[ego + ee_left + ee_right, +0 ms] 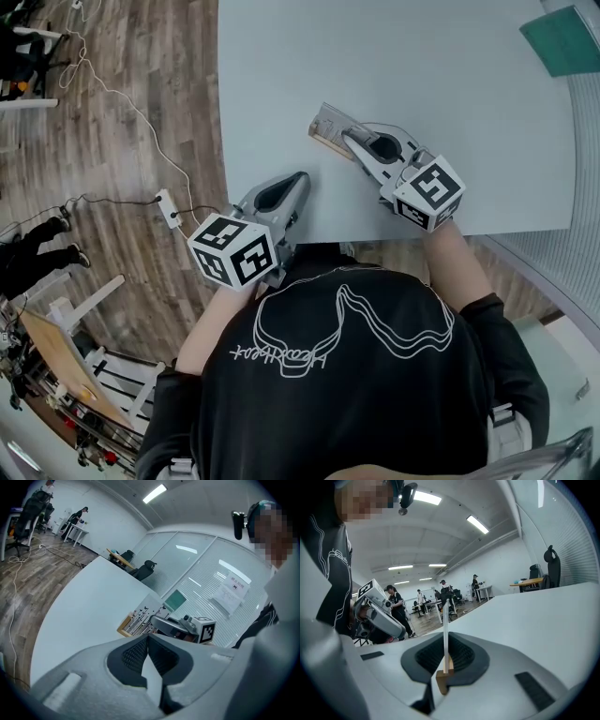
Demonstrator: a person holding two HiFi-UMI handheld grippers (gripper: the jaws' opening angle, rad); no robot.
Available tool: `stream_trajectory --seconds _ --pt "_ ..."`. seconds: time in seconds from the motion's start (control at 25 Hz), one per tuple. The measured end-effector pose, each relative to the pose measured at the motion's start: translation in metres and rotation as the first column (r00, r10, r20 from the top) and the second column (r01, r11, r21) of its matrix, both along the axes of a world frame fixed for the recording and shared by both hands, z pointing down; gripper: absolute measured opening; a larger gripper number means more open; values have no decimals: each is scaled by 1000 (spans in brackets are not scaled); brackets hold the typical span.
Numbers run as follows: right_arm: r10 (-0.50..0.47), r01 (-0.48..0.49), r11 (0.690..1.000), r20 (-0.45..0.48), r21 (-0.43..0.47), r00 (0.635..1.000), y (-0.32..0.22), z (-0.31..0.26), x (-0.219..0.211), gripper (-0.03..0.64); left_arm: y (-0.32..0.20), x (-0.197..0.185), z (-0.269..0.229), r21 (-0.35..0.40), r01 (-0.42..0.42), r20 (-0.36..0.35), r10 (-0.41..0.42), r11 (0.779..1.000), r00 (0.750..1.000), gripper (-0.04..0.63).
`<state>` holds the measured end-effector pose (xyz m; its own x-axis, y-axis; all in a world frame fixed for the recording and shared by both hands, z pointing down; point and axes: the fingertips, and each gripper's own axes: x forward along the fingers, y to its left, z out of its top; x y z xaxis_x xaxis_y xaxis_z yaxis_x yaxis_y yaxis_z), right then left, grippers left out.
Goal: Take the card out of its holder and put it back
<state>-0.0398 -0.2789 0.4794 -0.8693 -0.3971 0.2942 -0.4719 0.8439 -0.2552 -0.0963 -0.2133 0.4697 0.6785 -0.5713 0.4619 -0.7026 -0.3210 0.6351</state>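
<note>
A white card point(328, 124) printed with dark stems and butterflies stands in a small wooden holder point(323, 141) on the white table point(394, 66). My right gripper point(350, 141) reaches the card from the near right. In the right gripper view the card point(445, 620) runs edge-on between the dark pads, the holder point(443, 682) sits just below them, and my right gripper point(445, 644) is shut on the card. My left gripper point(300, 180) hovers at the table's near edge, left of the card, its jaws shut with nothing between them point(147, 641). It faces the card point(140, 617).
A green pad point(567, 37) lies at the table's far right corner. The table's left edge drops to a wood floor with a white cable and a power strip point(170, 208). Desks, chairs and people stand far back in the room.
</note>
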Motion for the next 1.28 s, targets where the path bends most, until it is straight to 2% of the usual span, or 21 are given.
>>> stream_trajectory --seconds 0.72,1.28 --pt "27 -27 999 5 38 1000 8 -15 8 23 34 -3 -8 23 48 1 -48 999 999 14" --pt "54 -50 988 -21 143 998 13 -46 11 23 71 -18 -22 81 152 -29 -151 985 988 14"
